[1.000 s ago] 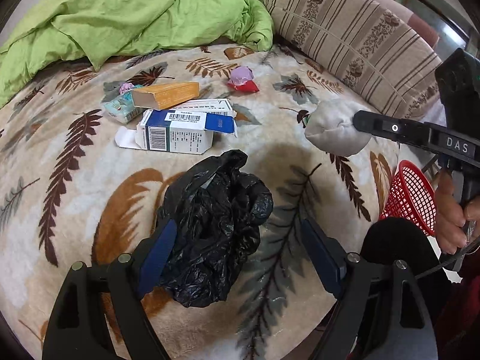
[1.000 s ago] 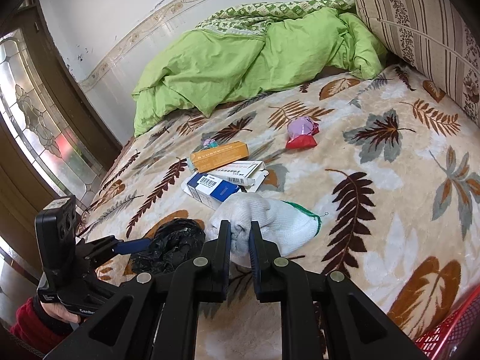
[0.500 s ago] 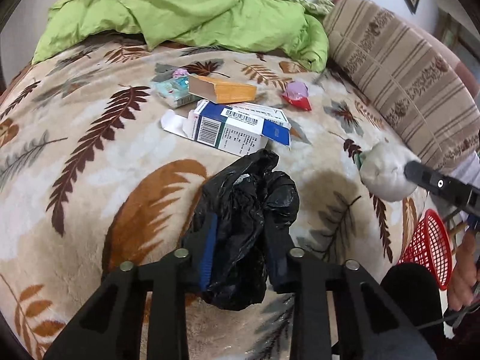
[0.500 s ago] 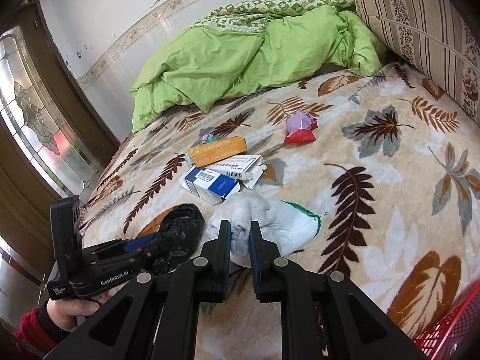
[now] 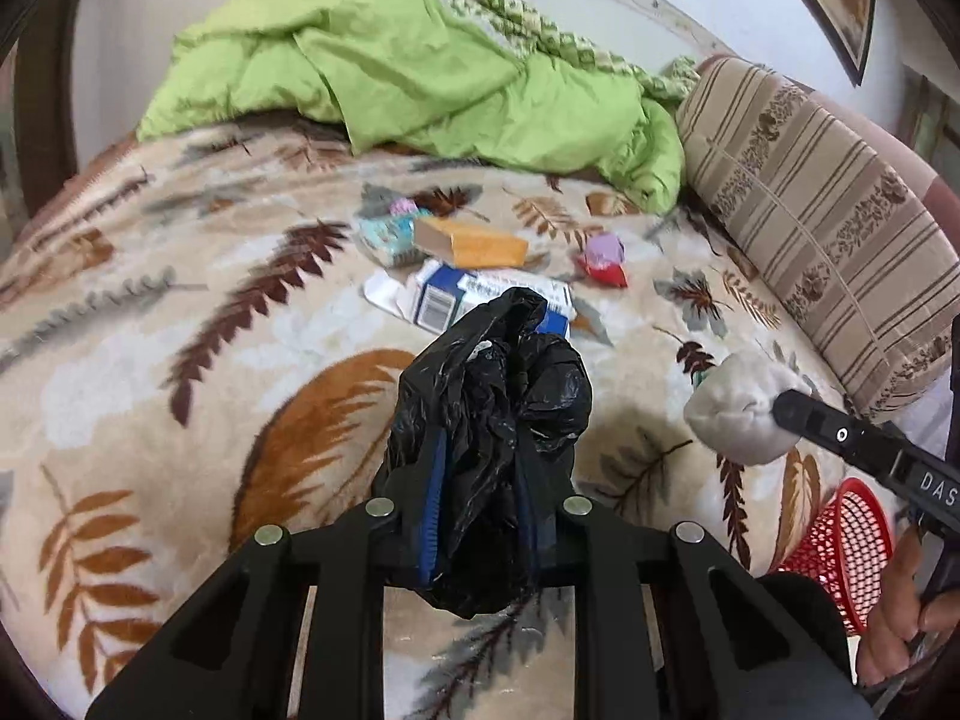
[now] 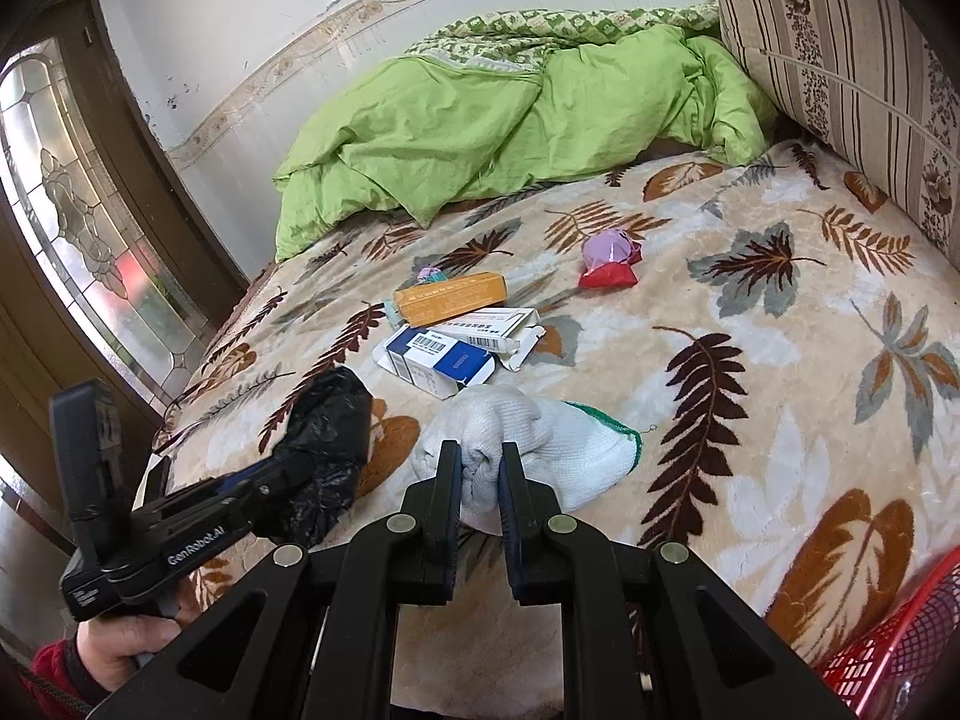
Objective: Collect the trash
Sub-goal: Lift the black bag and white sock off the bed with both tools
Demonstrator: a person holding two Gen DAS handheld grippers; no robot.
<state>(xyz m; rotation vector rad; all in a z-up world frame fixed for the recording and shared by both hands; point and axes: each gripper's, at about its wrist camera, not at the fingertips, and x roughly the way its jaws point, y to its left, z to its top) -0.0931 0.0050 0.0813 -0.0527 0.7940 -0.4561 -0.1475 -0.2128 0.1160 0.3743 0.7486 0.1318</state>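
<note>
The left gripper (image 5: 480, 516), wide apart a second ago, is now closing on the black plastic bag (image 5: 492, 420) and lifting it off the blanket (image 5: 180, 420), while the right gripper (image 6: 480, 474) stays clamped on the white glove (image 6: 540, 438), so 2 pieces are secured near the red basket (image 5: 840, 540).

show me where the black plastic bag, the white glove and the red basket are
black plastic bag (image 5: 492, 420), left wrist view, on its crumpled middle.
white glove (image 6: 570, 450), right wrist view, on its knitted body.
red basket (image 5: 840, 546), left wrist view, on its mesh wall.
</note>
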